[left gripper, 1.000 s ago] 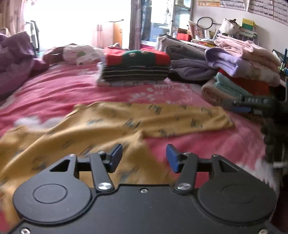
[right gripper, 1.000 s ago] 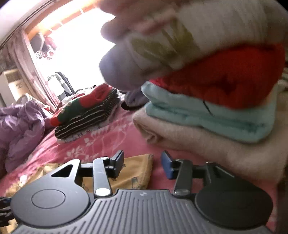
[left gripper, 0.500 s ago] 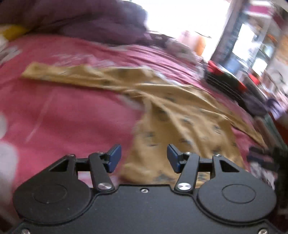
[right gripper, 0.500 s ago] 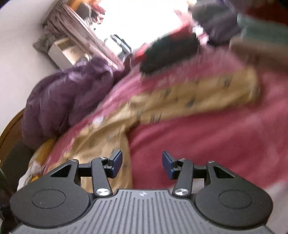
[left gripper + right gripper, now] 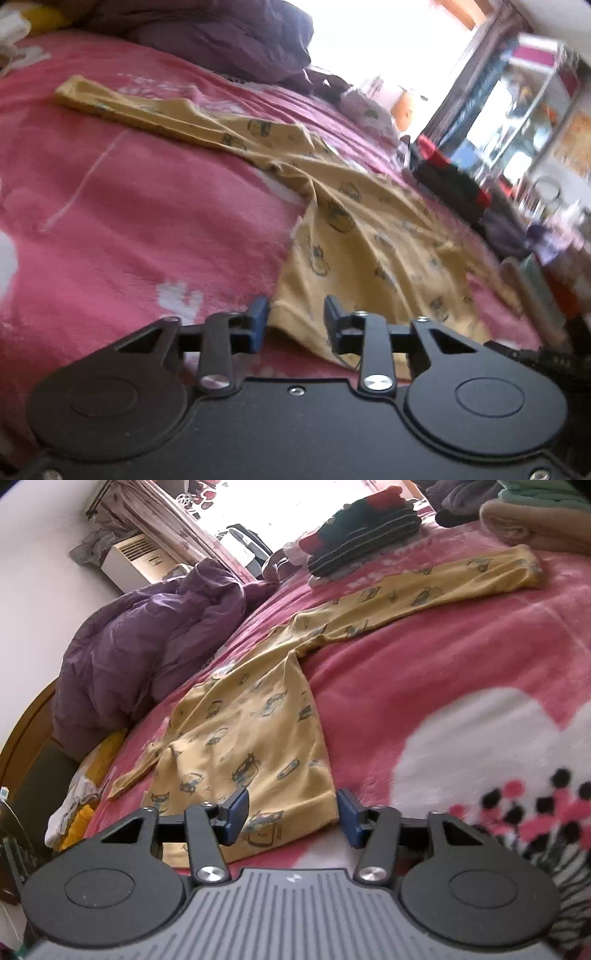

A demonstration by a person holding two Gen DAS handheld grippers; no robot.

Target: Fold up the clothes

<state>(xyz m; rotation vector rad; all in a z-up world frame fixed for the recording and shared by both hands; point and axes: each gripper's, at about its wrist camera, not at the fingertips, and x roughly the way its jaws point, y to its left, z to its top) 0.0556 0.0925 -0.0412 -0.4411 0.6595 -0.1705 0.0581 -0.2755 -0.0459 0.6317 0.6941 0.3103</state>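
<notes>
Pink bedspread [image 5: 443, 657], both spread grippers now lowered to yellow shirt [image 5: 240, 738] hem, left gripper [image 5: 295, 321], right gripper [image 5: 291, 812]

Your long-sleeved shirt [image 5: 255, 723] lies spread on the blanket [image 5: 424, 672], hem toward you. Behind it you have a folded stack [image 5: 365, 535]; a duvet [image 5: 147, 635] sits heaped to its left.

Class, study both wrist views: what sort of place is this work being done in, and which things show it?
Most likely a home bedroom. A yellow printed top lies spread on a bed with a pink blanket, a rumpled purple duvet sits beside it, and folded clothes are stacked at the far edge.
</notes>
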